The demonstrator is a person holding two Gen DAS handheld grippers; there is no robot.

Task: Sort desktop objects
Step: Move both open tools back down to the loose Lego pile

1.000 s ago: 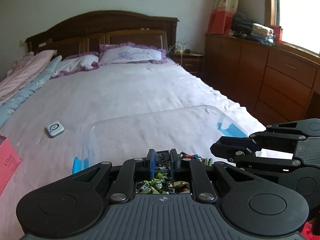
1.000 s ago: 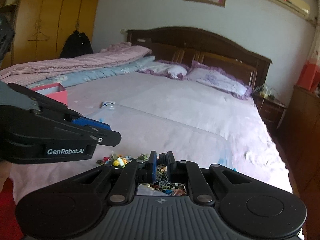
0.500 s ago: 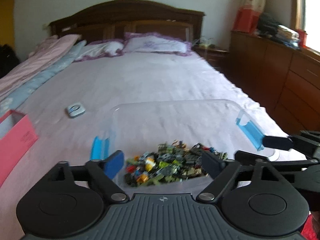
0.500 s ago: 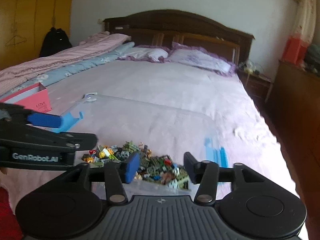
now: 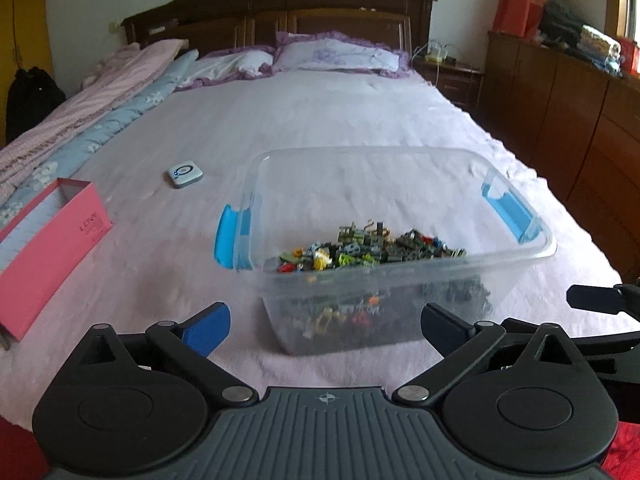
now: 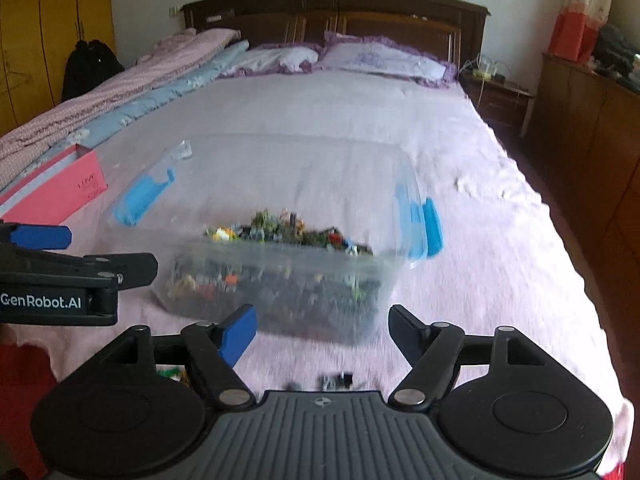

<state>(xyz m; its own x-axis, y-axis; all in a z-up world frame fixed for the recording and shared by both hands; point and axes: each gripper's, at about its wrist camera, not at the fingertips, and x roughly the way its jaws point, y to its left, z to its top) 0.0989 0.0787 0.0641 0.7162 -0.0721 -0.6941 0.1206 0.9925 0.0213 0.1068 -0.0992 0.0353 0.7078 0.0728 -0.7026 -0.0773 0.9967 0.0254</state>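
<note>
Bedding in pale pink covers the bed (image 5: 320, 120), which fills both views and bears everything else. Taking the clear plastic bin (image 5: 400, 292) as the landmark: it sits on the sheet near the foot of the bed, its blue latch handles at its two short ends, one of them (image 5: 226, 236) on its left side in the left wrist view. Beyond the bin, at the head of the bed, lie two purple-frilled pillows (image 5: 340, 54) against the dark wooden headboard (image 5: 280, 4). Left of the bin, along the bed's edge, are folded pink and blue quilts (image 5: 100, 96). A wooden dresser (image 5: 580, 120) stands off the bed, right of the bin.

Also left of the bin, well apart from it, rests an open pink box (image 5: 52, 240). Between that box and the bin, farther up the sheet, lies a small white square device (image 5: 184, 175).

The left gripper (image 5: 324, 320) hovers just in front of the bin's near wall, fingers spread wide and holding nothing. The right gripper (image 6: 322, 326) is likewise before the bin's near wall, spread wide and empty; its view is blurred.

Inside the bin, heaped toward the near wall, is a pile of small multicoloured building bricks (image 5: 368, 248). A few loose bricks (image 6: 336, 380) lie on the sheet in front of the bin, below the right gripper.
</note>
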